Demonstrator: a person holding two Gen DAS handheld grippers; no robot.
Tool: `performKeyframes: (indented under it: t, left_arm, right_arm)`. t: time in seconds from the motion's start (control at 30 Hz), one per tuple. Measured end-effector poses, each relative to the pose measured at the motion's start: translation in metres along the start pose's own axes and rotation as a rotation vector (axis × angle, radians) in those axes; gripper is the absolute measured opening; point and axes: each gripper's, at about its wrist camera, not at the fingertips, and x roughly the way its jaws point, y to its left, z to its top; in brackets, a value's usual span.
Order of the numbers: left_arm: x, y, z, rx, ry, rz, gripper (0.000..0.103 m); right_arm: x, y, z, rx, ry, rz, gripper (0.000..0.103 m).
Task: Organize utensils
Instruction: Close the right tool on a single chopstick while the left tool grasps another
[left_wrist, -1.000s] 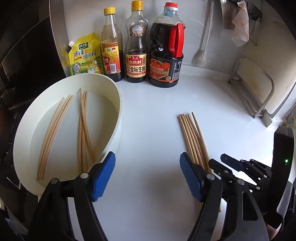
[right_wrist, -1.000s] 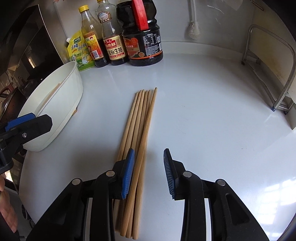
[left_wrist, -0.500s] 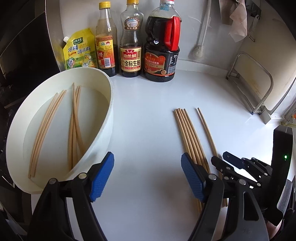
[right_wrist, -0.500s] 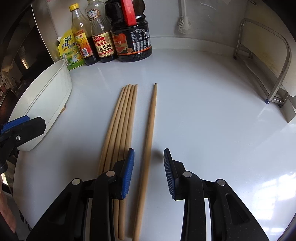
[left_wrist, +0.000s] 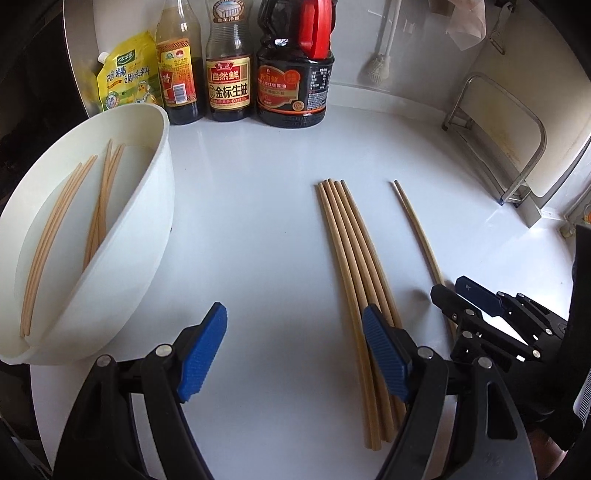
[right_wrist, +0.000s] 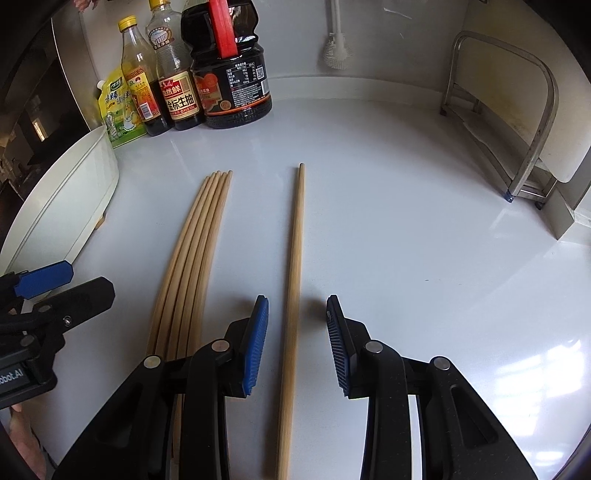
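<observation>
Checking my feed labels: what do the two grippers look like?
Both match: black plastic linkage arms with silver rivets, and blue ribbed pads on the fingers. The left gripper body, seen from the right camera, carries a white label ending "obot.AI". The right gripper body, seen from the left camera, is black.

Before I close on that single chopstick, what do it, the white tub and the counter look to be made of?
Single chopstick: likely bamboo or light wood, matte tan with fine lengthwise grain, apparently unlacquered.
White tub: probably plastic; thin, uniform, slightly glossy wall, though melamine or ceramic can't be excluded.
Counter: smooth, glossy white surface with bright window glare; stone, composite or laminate, can't tell which.
</observation>
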Motion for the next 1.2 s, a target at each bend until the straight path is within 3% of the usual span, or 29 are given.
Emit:
performKeyframes:
  t: [0.47,0.9,1.03,1.2]
  left_arm:
    - [0.031,-0.011,-0.004,0.012,0.058,0.01,0.075]
    - [0.033,-0.009,-0.004,0.011,0.044,0.034,0.074]
    - [0.032,-0.009,-0.003,0.015,0.036,0.038,0.063]
    - [0.031,-0.01,-0.001,0.026,0.027,0.039,0.044]
  right_arm:
    - [-0.003,-0.009,-0.003,0.007,-0.013,-0.003,0.031]
    - [-0.001,-0.006,-0.001,-0.01,-0.025,-0.007,0.026]
    - [0.001,0.001,0.0,-0.054,-0.03,-0.024,0.024]
    - [0.002,0.008,0.001,-0.094,-0.034,-0.025,0.007]
